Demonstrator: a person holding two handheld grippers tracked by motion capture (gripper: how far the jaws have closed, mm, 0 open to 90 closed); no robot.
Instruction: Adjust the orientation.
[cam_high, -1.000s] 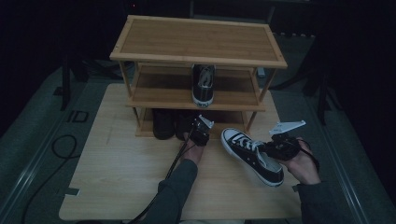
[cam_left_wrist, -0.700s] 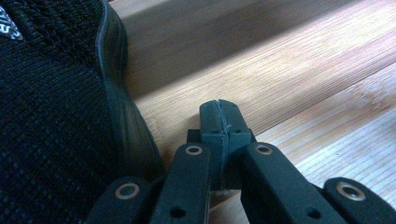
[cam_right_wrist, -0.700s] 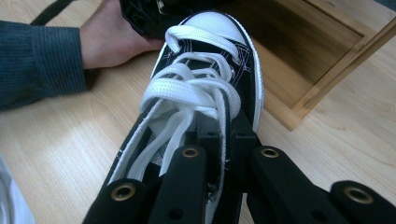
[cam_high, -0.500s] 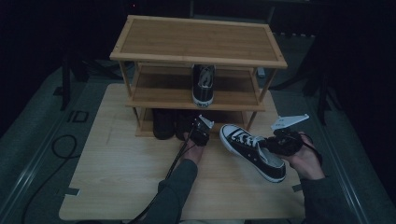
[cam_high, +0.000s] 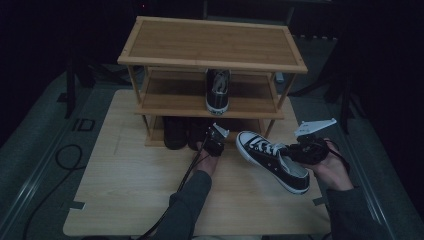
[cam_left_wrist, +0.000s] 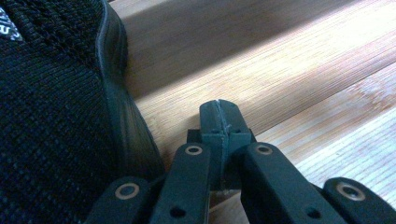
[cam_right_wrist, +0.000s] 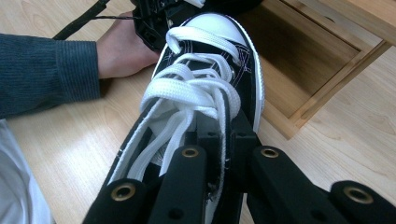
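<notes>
Pinching the side wall of a black sneaker (cam_right_wrist: 205, 107) near its opening, the right gripper (cam_right_wrist: 219, 140) has its jaws pressed onto the canvas beside the white laces, the white toe cap pointing away from it. In the high view this gripper (cam_high: 311, 150) sits in the person's right hand (cam_high: 330, 167), with the sneaker (cam_high: 272, 161) stretching from its tips toward the left gripper, toe nearest the rack and heel near the hand. Whether the sole rests on the wooden board (cam_high: 125, 185) or hangs just above it cannot be told.

Beyond the toe cap, in the right gripper view, the left hand (cam_right_wrist: 123, 46) and its dark sleeve lie on the board, holding the left gripper (cam_right_wrist: 156, 18) just beside the toe.

The left gripper (cam_left_wrist: 219, 122) has its jaws pressed together with nothing between them, tips low over the shelf's wooden slats. Just to its left lies a black mesh shoe (cam_left_wrist: 51, 116), its rubber edge close to the jaws but not touching the tips. In the high view this gripper (cam_high: 216, 140) points into the lowest level of the wooden rack (cam_high: 212, 45), where the dark shoes (cam_high: 176, 132) stand.

Farther back, on the middle shelf, a second sneaker (cam_high: 218, 91) stands with its white-rimmed heel facing the grippers.
</notes>
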